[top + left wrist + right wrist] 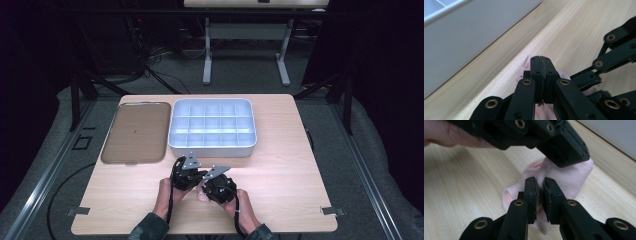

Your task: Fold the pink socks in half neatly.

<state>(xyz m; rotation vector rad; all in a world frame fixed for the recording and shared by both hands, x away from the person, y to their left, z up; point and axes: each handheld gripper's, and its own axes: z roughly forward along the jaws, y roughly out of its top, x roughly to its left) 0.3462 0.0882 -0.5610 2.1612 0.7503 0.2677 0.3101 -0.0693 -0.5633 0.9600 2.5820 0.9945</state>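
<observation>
pink cloth (571, 178): soft, light, limp | my left tongs (576, 157) pinch its far edge | my right tongs (539, 185) pinch its near fold | best gripped at bunched folds

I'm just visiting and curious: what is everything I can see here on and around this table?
Table: one, light wood, centre.
Divided tray: one, pale grey-white, far middle of table.
Lid: one, brown, left of the tray.
Cloth: one, pink, on the table between both grippers.
Second table: one, pale legs, beyond on the floor.
Left gripper: black, shut on the cloth.
Right gripper: black, shut on the cloth.
Hands: two, at the near edge, holding the grippers.
</observation>
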